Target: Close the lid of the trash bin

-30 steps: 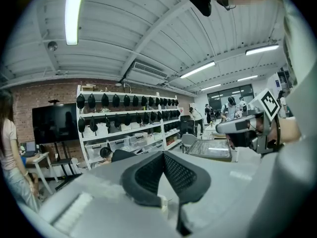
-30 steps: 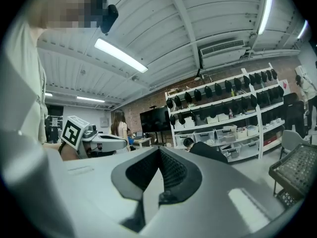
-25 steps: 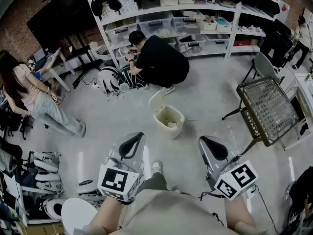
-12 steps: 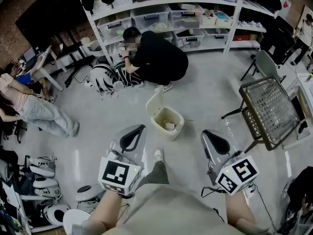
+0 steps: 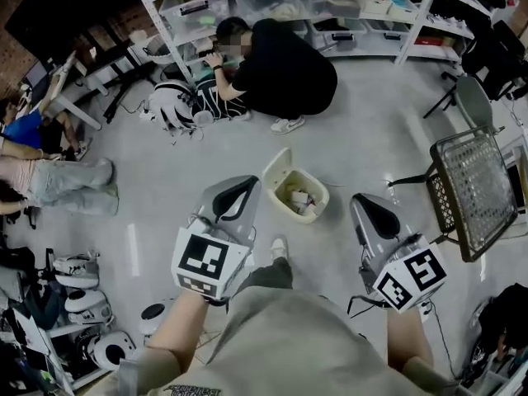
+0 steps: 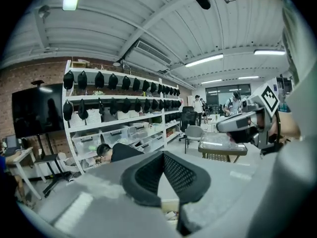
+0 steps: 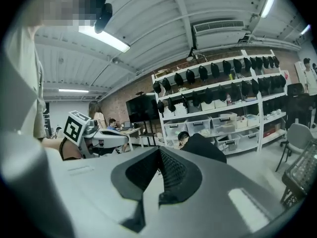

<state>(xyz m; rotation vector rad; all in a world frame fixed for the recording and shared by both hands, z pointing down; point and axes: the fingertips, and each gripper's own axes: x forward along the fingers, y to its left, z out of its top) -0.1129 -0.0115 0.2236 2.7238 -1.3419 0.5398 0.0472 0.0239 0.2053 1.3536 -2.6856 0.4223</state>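
Observation:
A cream trash bin (image 5: 309,195) stands on the grey floor with scraps inside. Its lid (image 5: 276,166) is tipped up at the bin's far-left rim, so the bin is uncovered. My left gripper (image 5: 239,190) hangs in the air just left of the bin, jaws together and holding nothing. My right gripper (image 5: 367,206) floats to the bin's right, also shut and empty. In the left gripper view the jaws (image 6: 162,155) point at the shelves, and a sliver of the bin (image 6: 170,209) shows below them. The right gripper view looks along its closed jaws (image 7: 159,150) toward the shelves.
A person in black (image 5: 285,68) crouches just behind the bin, by white shelving (image 5: 247,2). A wire-mesh table (image 5: 470,188) stands at the right. Another person (image 5: 49,180) sits on the floor at the left, with white robot parts (image 5: 78,275) nearby.
The view has moved forward, so the bin now lies between the two grippers and closer to them. Both grippers stayed shut. The lid is still up.

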